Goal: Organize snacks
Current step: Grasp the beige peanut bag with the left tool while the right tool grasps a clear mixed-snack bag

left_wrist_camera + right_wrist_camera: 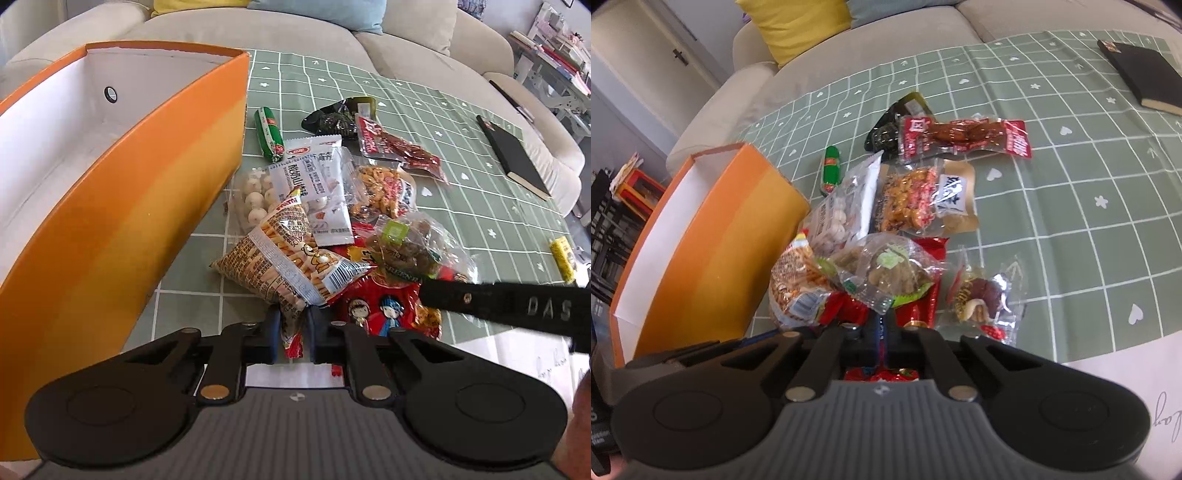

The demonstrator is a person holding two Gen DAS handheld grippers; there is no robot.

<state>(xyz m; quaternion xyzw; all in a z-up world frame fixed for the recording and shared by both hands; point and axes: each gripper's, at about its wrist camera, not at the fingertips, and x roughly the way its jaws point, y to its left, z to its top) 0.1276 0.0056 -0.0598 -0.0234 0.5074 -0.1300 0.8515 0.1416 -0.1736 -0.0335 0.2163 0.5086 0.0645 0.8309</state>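
Observation:
A heap of snack packets lies on the green checked cloth (480, 155) beside an open orange box (122, 206) with a white, empty inside. My left gripper (291, 325) is shut on the corner of a brown biscuit-stick bag (280, 254), lifted at the heap's near edge. My right gripper (882, 328) is shut on the edge of a clear bag of brown snacks (886, 273), which also shows in the left wrist view (410, 247) above a red packet (388, 310). The right gripper's finger (506, 306) crosses the left wrist view.
A green sausage (269, 134), a dark packet (332, 120), a red meat packet (399, 149), a nut bag (384, 192) and a white ball-snack bag (295, 188) lie behind. A black notebook (513, 155) and a yellow packet (563, 258) sit right. A date-snack packet (982, 299) lies apart.

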